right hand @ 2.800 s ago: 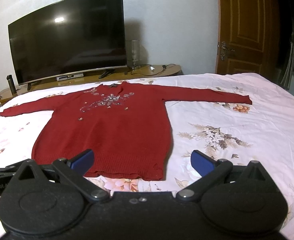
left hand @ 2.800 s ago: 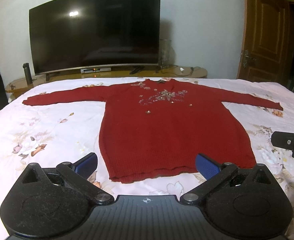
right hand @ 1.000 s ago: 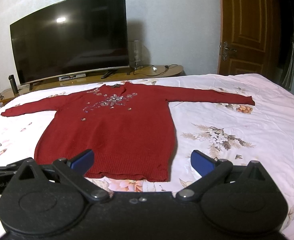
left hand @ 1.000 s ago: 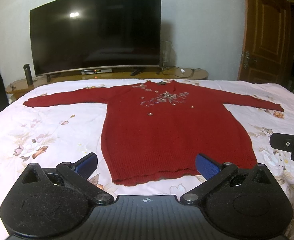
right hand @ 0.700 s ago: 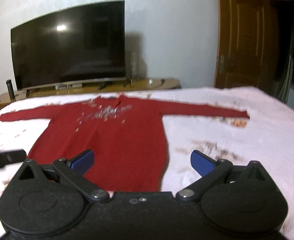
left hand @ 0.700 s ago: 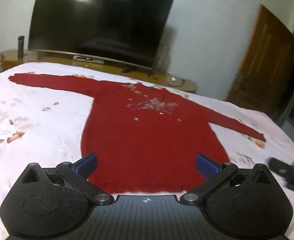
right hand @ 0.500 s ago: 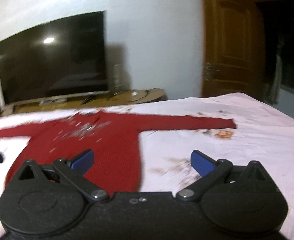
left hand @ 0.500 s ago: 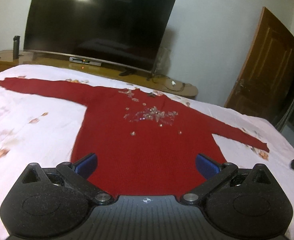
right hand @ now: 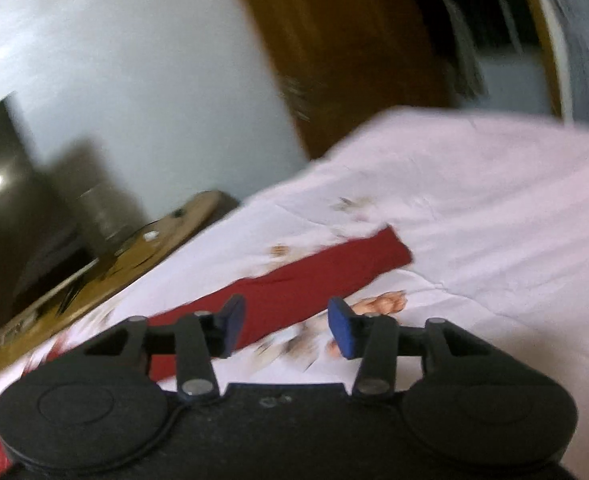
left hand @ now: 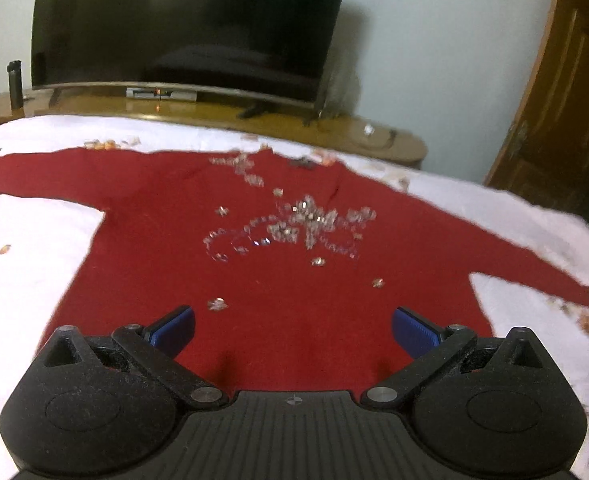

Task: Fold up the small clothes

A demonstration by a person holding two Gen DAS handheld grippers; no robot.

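A red knit sweater [left hand: 286, 280] with silver beadwork on the chest lies flat on the bed, sleeves spread to both sides. My left gripper [left hand: 293, 330] is wide open and hovers over the sweater's lower body, empty. In the blurred, tilted right wrist view, my right gripper [right hand: 286, 326] is open with its jaws partly drawn in. It sits over the sweater's right sleeve [right hand: 314, 276], whose cuff [right hand: 394, 250] lies just ahead. Nothing is held.
The bed has a white floral sheet [left hand: 26, 264]. A large curved TV [left hand: 186, 24] stands on a wooden console [left hand: 214, 120] beyond the bed. A dark bottle [left hand: 14, 84] stands at the console's left end. A wooden door [left hand: 566, 120] is at the right.
Both grippers moved forward over the bed. The left one went from the hem to above the sweater's body. The right one swung right to the right sleeve and narrowed its jaws.
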